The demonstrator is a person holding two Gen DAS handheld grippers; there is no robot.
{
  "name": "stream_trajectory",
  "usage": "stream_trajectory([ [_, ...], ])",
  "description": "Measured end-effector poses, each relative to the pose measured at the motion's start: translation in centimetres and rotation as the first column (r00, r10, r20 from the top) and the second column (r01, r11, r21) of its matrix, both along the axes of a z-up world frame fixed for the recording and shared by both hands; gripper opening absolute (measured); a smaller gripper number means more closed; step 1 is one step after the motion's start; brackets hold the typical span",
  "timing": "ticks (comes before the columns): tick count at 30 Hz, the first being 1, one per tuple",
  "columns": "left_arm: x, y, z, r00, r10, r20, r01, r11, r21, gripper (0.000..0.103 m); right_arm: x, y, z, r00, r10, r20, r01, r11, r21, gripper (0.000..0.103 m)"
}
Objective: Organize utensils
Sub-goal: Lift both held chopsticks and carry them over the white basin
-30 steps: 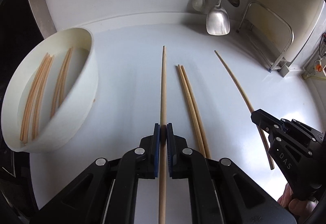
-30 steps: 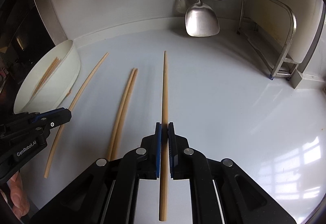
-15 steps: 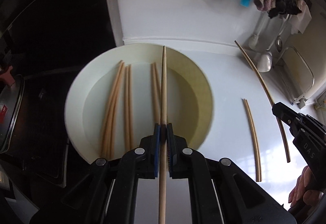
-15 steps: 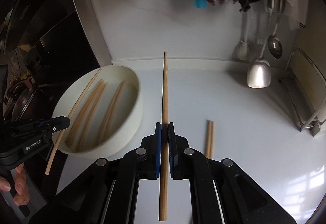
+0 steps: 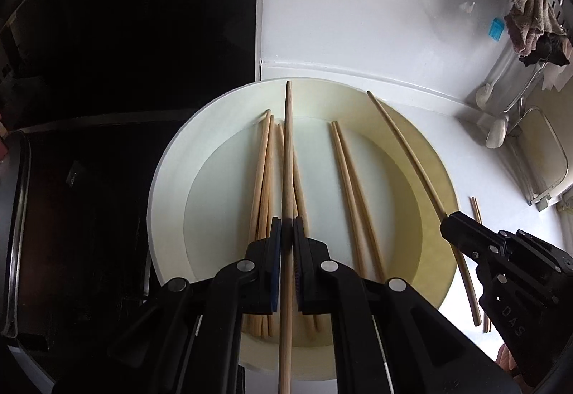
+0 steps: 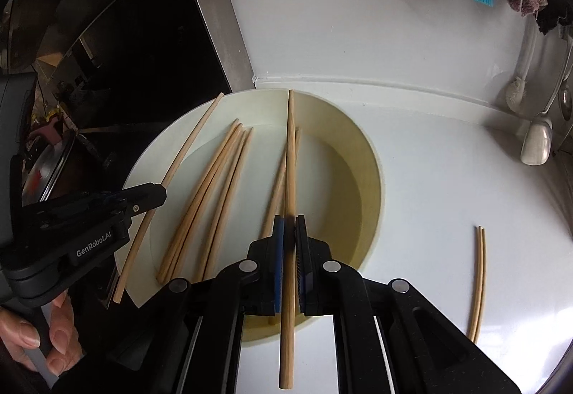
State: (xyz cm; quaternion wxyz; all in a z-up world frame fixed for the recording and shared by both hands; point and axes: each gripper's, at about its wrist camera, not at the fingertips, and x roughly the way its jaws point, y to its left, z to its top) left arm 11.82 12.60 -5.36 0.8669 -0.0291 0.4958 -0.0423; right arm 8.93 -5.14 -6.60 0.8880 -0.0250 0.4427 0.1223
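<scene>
White tabletop carries the bowl — each tool, left tool and right tool, is clamped on one chopstick above it. A late or tilted release could bounce a stick off the rim — two chopsticks remain outside.

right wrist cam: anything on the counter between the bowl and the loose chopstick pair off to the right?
Nothing. In the right wrist view the stretch between the bowl and the loose chopstick pair is bare white counter.
</scene>
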Motion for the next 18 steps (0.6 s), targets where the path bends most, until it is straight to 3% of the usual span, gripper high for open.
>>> stream_trajectory([
  [9,1.7,0.5,-2.8,0.997,-0.02,-0.071,0.02,1.0,-0.011,0.007,3.1,1.5,-3.8,0.993,-0.025,-0.118,0.023,1.0,-0.016,0.006],
  [18,3.8,0.6,-5.1,0.991,-0.013,-0.136,0.013,1.0,-0.003,0.007,5.1,2.4,-5.0,0.988,-0.024,-0.152,0.021,1.0,-0.023,0.006],
])
